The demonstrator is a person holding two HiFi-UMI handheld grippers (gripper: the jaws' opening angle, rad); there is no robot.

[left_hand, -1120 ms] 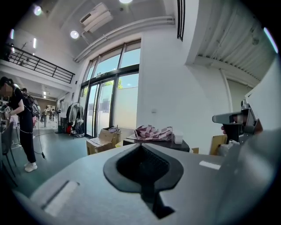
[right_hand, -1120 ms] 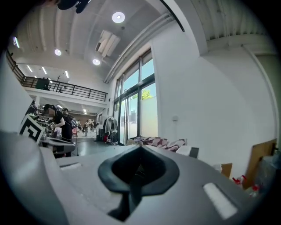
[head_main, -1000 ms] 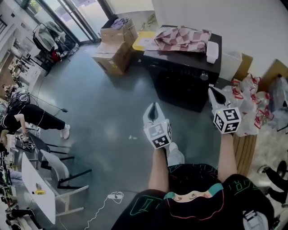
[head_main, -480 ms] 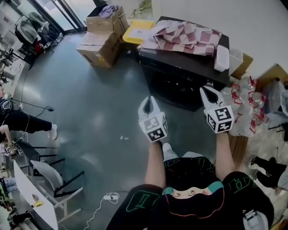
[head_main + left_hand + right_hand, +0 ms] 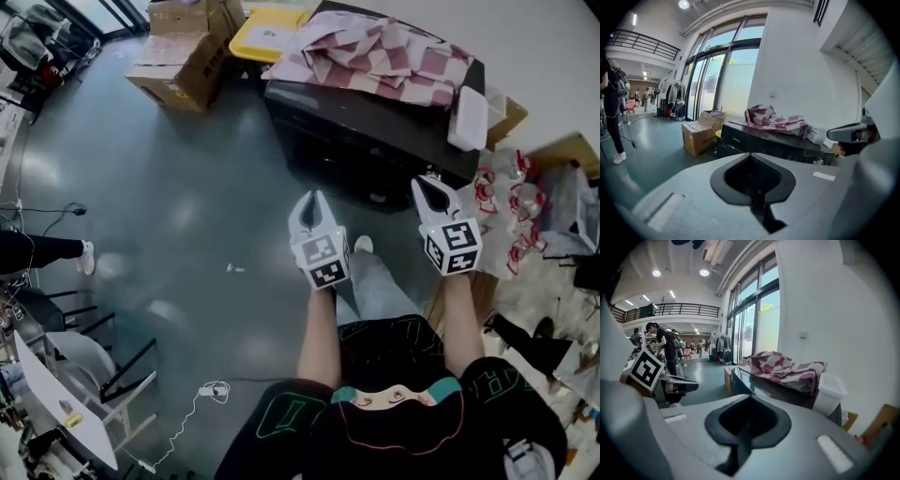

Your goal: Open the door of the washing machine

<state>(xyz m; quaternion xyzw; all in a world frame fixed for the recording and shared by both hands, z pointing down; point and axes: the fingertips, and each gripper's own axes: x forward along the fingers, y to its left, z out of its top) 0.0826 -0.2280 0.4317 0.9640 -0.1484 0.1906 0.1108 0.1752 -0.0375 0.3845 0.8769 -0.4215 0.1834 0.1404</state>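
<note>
The black washing machine (image 5: 375, 131) stands by the wall with its dark front (image 5: 342, 169) facing me; the door looks closed. A pink checked cloth (image 5: 375, 52) and a white tub (image 5: 467, 117) lie on its top. My left gripper (image 5: 311, 199) is shut and empty, a short way in front of the machine's front. To its right my right gripper (image 5: 428, 184) is also shut and empty, near the machine's right corner. The left gripper view shows the machine (image 5: 759, 143) beyond the closed left gripper (image 5: 751, 157). In the right gripper view its top and the cloth (image 5: 783, 366) lie past the right gripper (image 5: 749, 401).
Cardboard boxes (image 5: 183, 52) and a yellow lid (image 5: 267, 33) sit left of the machine. White bags with red print (image 5: 506, 202) pile up at its right. A chair (image 5: 84, 361), a white table (image 5: 56, 403) and a floor cable (image 5: 211, 389) are at the lower left.
Both grippers have moved forward and down toward the washing machine, which now fills more of the head view. Both stay shut.
</note>
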